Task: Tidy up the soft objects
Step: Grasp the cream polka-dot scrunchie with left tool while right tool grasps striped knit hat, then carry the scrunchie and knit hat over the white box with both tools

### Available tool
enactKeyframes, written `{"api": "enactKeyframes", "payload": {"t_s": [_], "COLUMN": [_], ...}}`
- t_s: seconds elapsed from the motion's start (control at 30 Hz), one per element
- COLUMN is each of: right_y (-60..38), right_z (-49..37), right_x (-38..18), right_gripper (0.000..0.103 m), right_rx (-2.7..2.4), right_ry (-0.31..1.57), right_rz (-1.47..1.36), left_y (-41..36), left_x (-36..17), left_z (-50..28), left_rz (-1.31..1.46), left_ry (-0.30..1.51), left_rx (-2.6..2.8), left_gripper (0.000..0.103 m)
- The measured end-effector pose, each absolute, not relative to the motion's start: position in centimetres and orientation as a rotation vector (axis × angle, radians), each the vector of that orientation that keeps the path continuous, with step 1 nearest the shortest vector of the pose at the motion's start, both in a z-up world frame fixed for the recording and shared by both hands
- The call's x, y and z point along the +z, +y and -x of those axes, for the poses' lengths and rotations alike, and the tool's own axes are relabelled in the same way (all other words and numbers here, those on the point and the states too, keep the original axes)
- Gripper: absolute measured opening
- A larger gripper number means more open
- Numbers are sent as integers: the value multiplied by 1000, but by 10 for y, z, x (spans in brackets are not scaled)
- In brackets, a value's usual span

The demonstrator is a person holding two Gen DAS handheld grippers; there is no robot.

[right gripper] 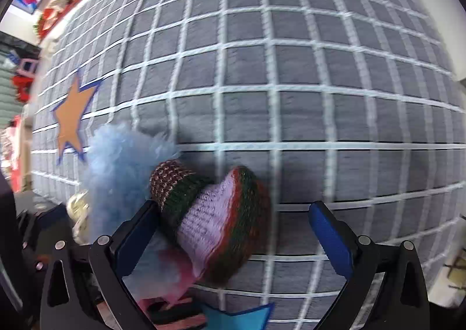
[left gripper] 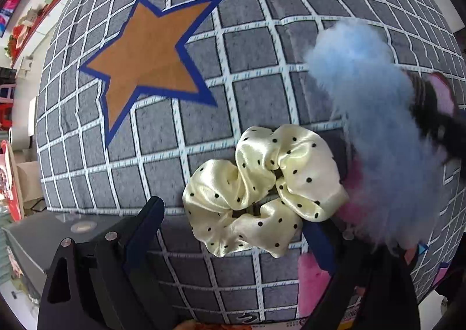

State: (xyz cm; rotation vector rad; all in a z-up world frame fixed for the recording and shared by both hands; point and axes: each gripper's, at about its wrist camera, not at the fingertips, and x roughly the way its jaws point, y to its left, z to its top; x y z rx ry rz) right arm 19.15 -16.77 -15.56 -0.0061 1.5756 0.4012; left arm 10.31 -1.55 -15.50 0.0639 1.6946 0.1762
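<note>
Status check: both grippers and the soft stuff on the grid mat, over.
Left gripper open over cream dotted scrunchie. Right gripper open around knitted piece. Blue fluff crowds both.

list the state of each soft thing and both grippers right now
left gripper: open, astride the scrunchie
cream dotted scrunchie: lying flat, ungripped
blue fluffy item: resting beside the scrunchie
right gripper: open
knitted hat: on its side between the fingers, ungripped

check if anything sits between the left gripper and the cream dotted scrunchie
Nothing visible does. The cream scrunchie lies on the grid mat between the open left gripper's fingers; the blue fluffy piece only crowds its right side.
</note>
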Motion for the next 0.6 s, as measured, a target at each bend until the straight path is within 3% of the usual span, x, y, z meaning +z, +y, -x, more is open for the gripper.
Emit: {"api": "enactKeyframes", "payload": {"t_s": [0.1,0.17,0.2,0.23,0.27,0.3,0.6], "right_y": [-158,-151,-149,-151,-151,-156,-230], "right_z": [-186,-183,-183,-184,-185,-185,-163], "right_x": [-155,-150,-148,-147,-146,-145,-85], "right_gripper": [98,69,64,59,57,54,53], "right_rx": [473,462,474,486,490,485,430], "right_ry": [1552,1528,1534,1559,1574,1582,1512], "right_rz": [44,125,121,87,56,29,-149], "left_y": [-12,-9,-8,-7,-7,-9,-15], "left_x": [-158,-159,-159,-157,-155,-153,-75], "left_z": [-111,-114,-116,-117,-117,-118,-92], "left_rz": [-47,-23,-1,36,43,22,-48], "left_ry": [1725,1734,1731,1729,1725,1716,1505], "left_rx": [172,148,124,87,73,64,15], "left_gripper": [93,88,75,56,45,25,23]}}
